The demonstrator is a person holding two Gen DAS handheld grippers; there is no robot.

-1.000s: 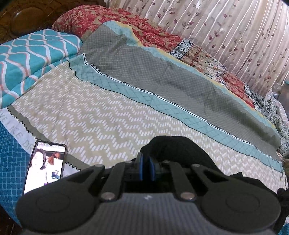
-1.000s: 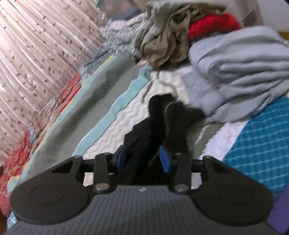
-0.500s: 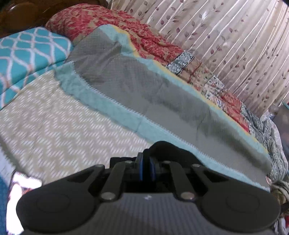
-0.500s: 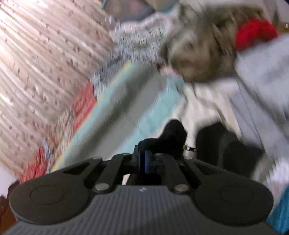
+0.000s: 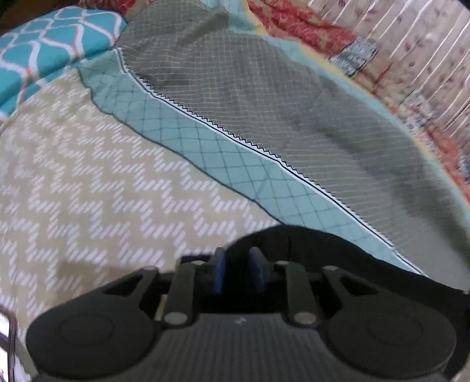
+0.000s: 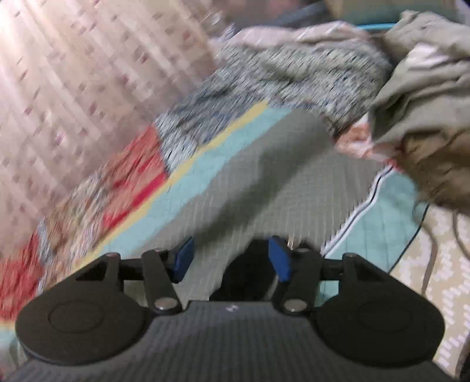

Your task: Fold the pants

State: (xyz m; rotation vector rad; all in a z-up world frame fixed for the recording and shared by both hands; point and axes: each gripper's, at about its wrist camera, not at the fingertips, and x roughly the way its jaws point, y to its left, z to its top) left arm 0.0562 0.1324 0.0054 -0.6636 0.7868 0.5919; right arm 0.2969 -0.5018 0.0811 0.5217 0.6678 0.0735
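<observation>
Pants: black pants point(image 5: 296, 246) lie on the bed, low in both views and right at the grippers. In the left view they bunch into a dark hump that runs off to the right. In the right view only a small dark bit point(image 6: 246, 264) shows.
Look of the pants: soft, rumpled, not flat. How they are folded is hidden behind the grippers.
Left gripper: the left gripper point(image 5: 237, 271) has its blue fingers point(image 5: 218, 273) a little apart, with black cloth between them. I cannot tell if they are pinching it or have let go.
Right gripper: the right gripper point(image 6: 232, 261) has its blue fingers point(image 6: 280, 261) spread wide. It holds nothing. The dark cloth sits just beside the right-hand finger.
Bed cover: the bedspread point(image 5: 97, 188) has a tan zigzag part, then a teal band point(image 5: 205, 152), then a grey checked part point(image 5: 279, 97). All of that is bare cloth ahead of the pants.
Edges: a teal pillow point(image 5: 50, 47) is at the far left. A red flowered quilt point(image 5: 296, 26) and a curtain point(image 5: 417, 44) line the far side.
Clothes pile: a heap of tan clothes point(image 6: 423, 97) sits on the bed at the right, near the right gripper. This view is blurry.
</observation>
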